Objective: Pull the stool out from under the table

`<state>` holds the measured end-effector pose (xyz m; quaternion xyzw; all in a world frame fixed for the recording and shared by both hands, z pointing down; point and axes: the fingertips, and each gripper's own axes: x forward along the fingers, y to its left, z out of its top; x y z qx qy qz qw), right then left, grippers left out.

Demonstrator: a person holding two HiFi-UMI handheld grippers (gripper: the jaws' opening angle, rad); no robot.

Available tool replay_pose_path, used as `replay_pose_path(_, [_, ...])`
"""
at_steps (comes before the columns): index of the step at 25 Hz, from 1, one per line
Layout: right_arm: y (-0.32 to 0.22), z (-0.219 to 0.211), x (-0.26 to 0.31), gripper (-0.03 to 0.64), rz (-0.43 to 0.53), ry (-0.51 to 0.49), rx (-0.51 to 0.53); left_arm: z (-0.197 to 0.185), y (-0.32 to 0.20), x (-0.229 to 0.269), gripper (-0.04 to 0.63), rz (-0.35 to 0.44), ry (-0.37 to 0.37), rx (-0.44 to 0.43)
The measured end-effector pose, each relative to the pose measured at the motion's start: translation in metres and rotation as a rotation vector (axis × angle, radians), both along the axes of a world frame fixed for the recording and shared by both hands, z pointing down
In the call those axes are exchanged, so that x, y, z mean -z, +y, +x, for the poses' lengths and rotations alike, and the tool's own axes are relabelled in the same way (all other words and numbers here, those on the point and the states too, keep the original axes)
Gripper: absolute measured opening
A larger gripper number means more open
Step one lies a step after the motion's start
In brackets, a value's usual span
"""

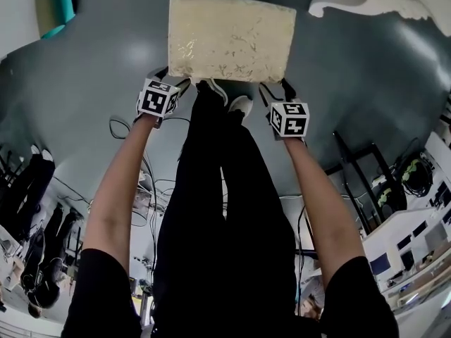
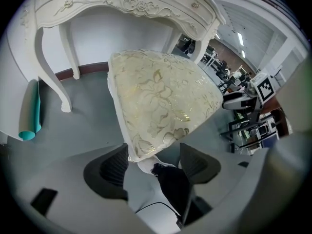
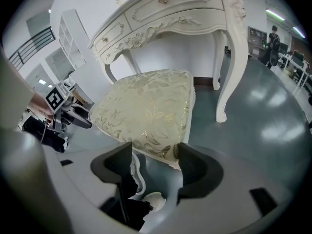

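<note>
The stool (image 1: 231,39) has a cream cushion with a gold flower pattern and stands on the grey floor in front of the white carved table (image 2: 122,6). My left gripper (image 1: 180,84) is at the stool's near left corner. In the left gripper view the left gripper (image 2: 153,162) is open, the cushion corner (image 2: 141,150) lying by its left pad. My right gripper (image 1: 271,90) is at the near right corner. In the right gripper view the right gripper (image 3: 156,162) is open and straddles the seat edge (image 3: 163,152).
White curved table legs (image 3: 229,72) stand behind and beside the stool. A teal roll (image 2: 30,113) leans at the left by the wall. The person's shoes (image 1: 239,104) are right in front of the stool. Cables (image 1: 151,182) and desks with equipment (image 1: 416,224) lie behind.
</note>
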<state>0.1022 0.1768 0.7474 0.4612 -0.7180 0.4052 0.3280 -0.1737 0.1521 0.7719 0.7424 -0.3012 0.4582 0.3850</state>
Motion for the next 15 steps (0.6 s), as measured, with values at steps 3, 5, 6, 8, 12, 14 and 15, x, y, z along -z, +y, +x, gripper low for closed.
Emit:
replay_pose_path(3, [0.002, -0.001, 0.001, 0.298, 0.000, -0.007, 0.015, 0.000, 0.003, 0.000, 0.336, -0.001, -0.003, 0.007])
replay_pose_path(5, [0.006, -0.001, 0.000, 0.298, -0.003, -0.013, 0.022, 0.000, 0.008, 0.000, 0.336, -0.003, -0.006, 0.016])
replay_pose_path(6, [0.008, 0.000, 0.000, 0.298, -0.003, -0.015, 0.022, 0.000, 0.010, 0.000, 0.336, -0.004, -0.007, 0.017])
replay_pose_path(8, [0.009, 0.001, 0.000, 0.298, -0.002, -0.018, 0.021, 0.002, 0.013, 0.000, 0.336, -0.006, -0.008, 0.018])
replay_pose_path(12, [0.012, 0.000, 0.002, 0.298, -0.001, -0.018, 0.036, 0.001, 0.015, 0.001, 0.336, -0.006, -0.008, 0.031])
replay_pose_path(14, [0.015, 0.000, 0.001, 0.298, 0.003, -0.021, 0.044, 0.000, 0.017, 0.001, 0.336, -0.002, -0.003, 0.044])
replay_pose_path(15, [0.015, 0.000, 0.001, 0.298, 0.004, -0.025, 0.037, 0.001, 0.016, 0.000, 0.336, -0.001, -0.001, 0.048])
